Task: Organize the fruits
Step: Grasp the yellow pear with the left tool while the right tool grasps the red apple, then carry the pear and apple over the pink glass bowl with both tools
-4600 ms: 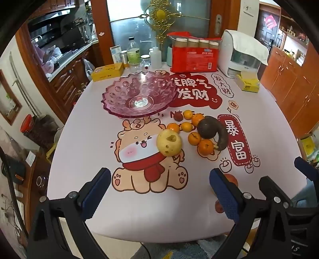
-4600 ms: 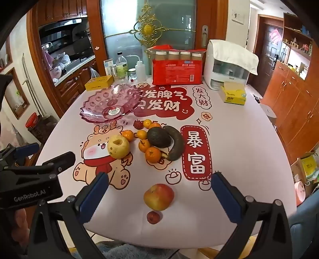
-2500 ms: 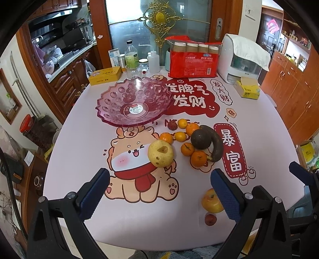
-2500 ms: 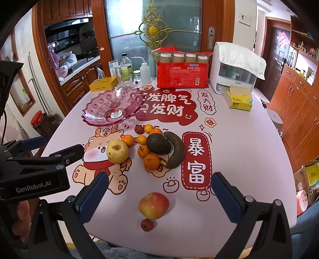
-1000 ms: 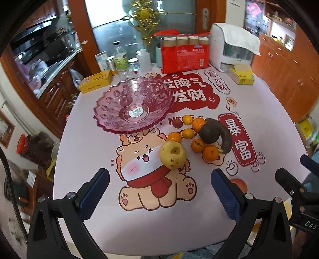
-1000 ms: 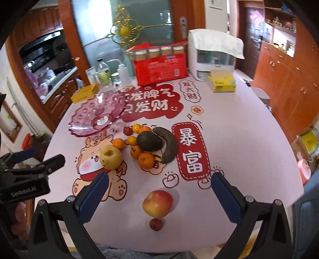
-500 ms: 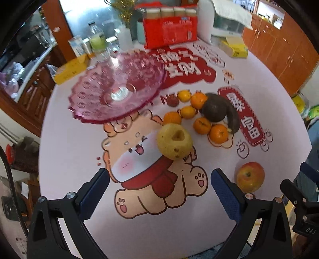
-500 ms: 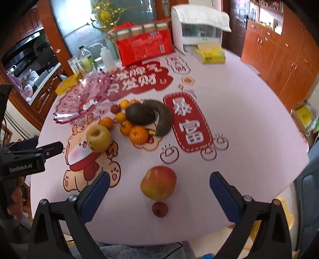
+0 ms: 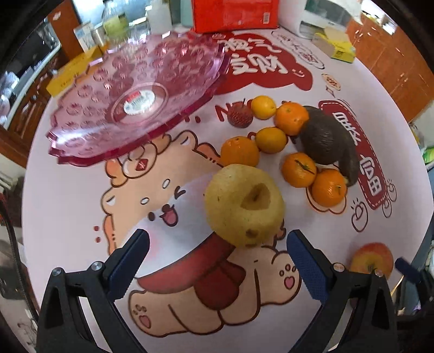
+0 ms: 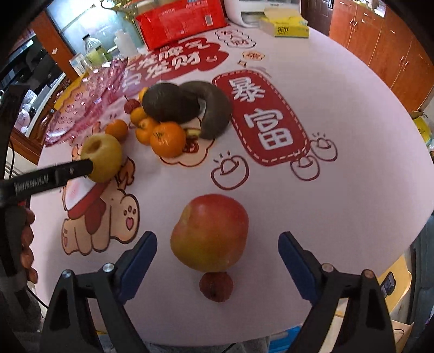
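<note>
My left gripper (image 9: 217, 267) is open, just short of a yellow pear (image 9: 244, 205) on the table. Beyond it lie several oranges (image 9: 240, 150), a dark avocado (image 9: 322, 141), a dark banana (image 9: 351, 165) and a small red lychee (image 9: 240, 116). The pink glass bowl (image 9: 81, 133) stands empty at the back left. My right gripper (image 10: 217, 260) is open, its fingers on either side of a red apple (image 10: 210, 233). A small red fruit (image 10: 216, 286) lies just before the apple. The pear (image 10: 101, 157) shows at left with the left gripper's finger (image 10: 54, 173) at it.
A red package (image 9: 234, 12), bottles (image 9: 112, 23), a yellow box (image 9: 67, 74) and a tissue box (image 9: 336, 44) stand along the table's far edge. A white appliance (image 10: 246, 8) is at the back right. The near table edge lies right under both grippers.
Both grippers have moved forward and down. The left has closed in on the pear, the right on the apple. No fruit has moved.
</note>
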Available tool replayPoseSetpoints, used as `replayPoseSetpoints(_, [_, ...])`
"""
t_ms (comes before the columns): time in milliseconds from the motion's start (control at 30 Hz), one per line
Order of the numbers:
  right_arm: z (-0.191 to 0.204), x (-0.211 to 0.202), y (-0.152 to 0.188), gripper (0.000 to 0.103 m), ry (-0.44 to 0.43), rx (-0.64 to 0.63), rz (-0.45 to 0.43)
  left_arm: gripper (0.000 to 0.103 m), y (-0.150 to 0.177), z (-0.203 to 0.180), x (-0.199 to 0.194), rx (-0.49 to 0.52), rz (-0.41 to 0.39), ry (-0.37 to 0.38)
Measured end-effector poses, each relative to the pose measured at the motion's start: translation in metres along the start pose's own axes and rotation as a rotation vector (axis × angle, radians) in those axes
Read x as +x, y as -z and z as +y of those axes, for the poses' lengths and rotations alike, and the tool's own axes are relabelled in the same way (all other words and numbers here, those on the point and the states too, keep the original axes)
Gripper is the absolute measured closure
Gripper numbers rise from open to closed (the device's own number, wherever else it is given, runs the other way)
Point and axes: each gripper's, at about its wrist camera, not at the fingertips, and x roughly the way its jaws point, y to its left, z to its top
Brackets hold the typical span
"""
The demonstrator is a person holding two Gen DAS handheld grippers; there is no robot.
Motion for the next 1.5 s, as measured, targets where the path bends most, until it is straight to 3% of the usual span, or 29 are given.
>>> replayPoseSetpoints(233, [0.005,0.018,0.001,0.013,0.007,-0.033,0.028,0.003,-0.006,-0.01,0.021,0.017,0.022,-0.017])
replayPoseSetpoints(567, [0.011,0.032,-0.002,0.036,-0.009,-0.089,0.054,0.027,-0.013,-0.03,0.031,0.054,0.008,-0.006])
replayPoseSetpoints(633, [0.012,0.033,-0.001,0.036,-0.01,-0.095,0.051,0.031,-0.014,-0.031,0.034,0.05,0.017,-0.002])
replayPoseSetpoints(1133, [0.012,0.031,0.0,0.038,-0.05,-0.103,0.022,0.033,-0.006,-0.028,0.033,0.025,-0.017,0.01])
replayPoseSetpoints(1500, [0.025,0.0,-0.011,0.038,-0.091,-0.132,-0.045,0.034,0.007,-0.018,-0.032,0.027,-0.121,-0.019])
